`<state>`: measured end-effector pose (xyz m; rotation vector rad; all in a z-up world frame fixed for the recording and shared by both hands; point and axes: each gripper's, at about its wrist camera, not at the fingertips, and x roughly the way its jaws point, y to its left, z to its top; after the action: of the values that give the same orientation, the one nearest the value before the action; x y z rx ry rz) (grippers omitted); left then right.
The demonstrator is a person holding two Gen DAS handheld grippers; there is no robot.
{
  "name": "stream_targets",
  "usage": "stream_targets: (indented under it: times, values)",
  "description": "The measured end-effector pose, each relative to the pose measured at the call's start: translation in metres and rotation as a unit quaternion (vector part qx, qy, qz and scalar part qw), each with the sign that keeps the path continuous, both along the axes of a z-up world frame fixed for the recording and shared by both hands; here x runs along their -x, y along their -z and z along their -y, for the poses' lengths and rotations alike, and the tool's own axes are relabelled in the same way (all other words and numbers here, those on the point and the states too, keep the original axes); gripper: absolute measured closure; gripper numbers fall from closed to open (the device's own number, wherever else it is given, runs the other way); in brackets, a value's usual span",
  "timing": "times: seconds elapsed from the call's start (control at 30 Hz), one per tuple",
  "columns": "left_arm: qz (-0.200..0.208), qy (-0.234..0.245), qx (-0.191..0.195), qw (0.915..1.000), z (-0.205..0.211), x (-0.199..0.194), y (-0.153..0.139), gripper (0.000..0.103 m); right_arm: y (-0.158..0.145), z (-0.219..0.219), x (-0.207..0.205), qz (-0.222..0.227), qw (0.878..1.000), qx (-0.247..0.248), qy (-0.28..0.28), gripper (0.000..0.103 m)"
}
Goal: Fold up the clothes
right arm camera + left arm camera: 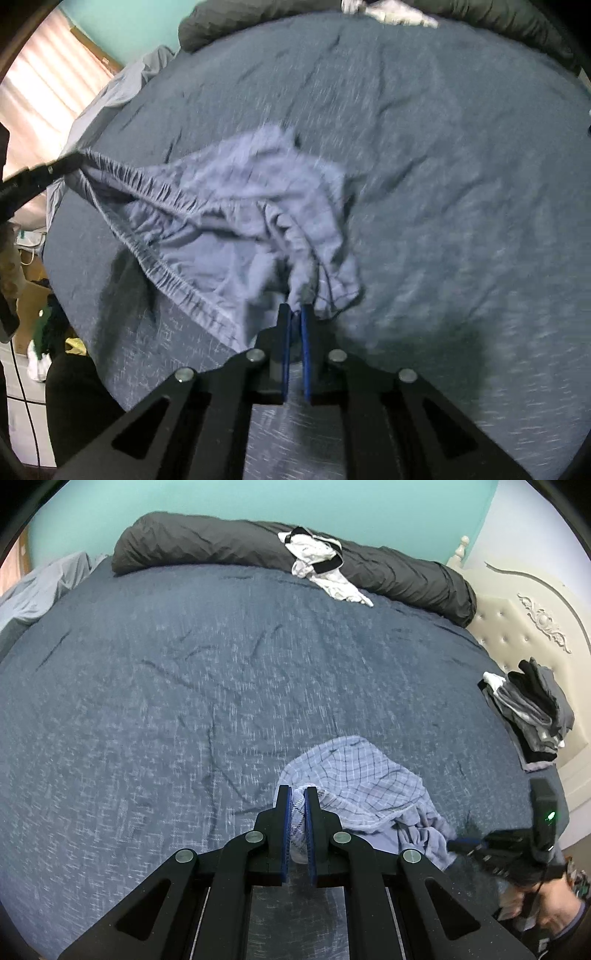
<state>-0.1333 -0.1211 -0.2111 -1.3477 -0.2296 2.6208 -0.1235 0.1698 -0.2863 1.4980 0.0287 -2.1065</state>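
Observation:
A pair of light blue checked shorts (354,775) with an elastic waistband hangs just above the blue bedspread (166,686). My left gripper (298,794) is shut on one end of the waistband. My right gripper (295,312) is shut on the other end of the shorts (236,206), and the fabric stretches between the two. In the right wrist view the left gripper (70,162) shows at the left, gripping the gathered waistband. In the left wrist view the right gripper (458,845) shows at the lower right.
A rolled dark grey duvet (221,546) lies along the far side with a white and black garment (321,565) on it. A stack of folded grey and black clothes (532,712) sits by the cream headboard (535,627). A grey sheet (40,590) hangs at the left.

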Motion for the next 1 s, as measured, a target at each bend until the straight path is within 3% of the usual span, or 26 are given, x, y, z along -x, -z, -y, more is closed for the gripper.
stream_targets:
  times: [0.3, 0.53, 0.73, 0.87, 1.0]
  values:
    - [-0.048, 0.006, -0.010, 0.9988, 0.002, -0.003, -0.068, 0.096, -0.114, -0.035, 0.022, -0.098, 0.994, -0.052, 0.002, 0.099]
    - [-0.094, 0.024, -0.027, 0.9949, 0.000, -0.018, -0.140, 0.096, -0.182, -0.035, 0.023, -0.129, 0.987, -0.088, -0.038, 0.099]
    - [-0.073, 0.036, -0.015, 0.9966, -0.011, -0.009, -0.141, 0.096, -0.236, -0.034, 0.024, -0.150, 0.979, -0.120, -0.071, 0.099]
    - [-0.026, 0.034, -0.012, 0.9990, -0.019, 0.006, -0.100, 0.096, -0.192, -0.024, 0.040, -0.107, 0.981, -0.143, -0.079, 0.099]
    - [0.021, 0.033, -0.001, 0.9992, -0.026, 0.022, -0.044, 0.096, -0.128, -0.015, 0.066, -0.063, 0.983, -0.154, -0.072, 0.099]
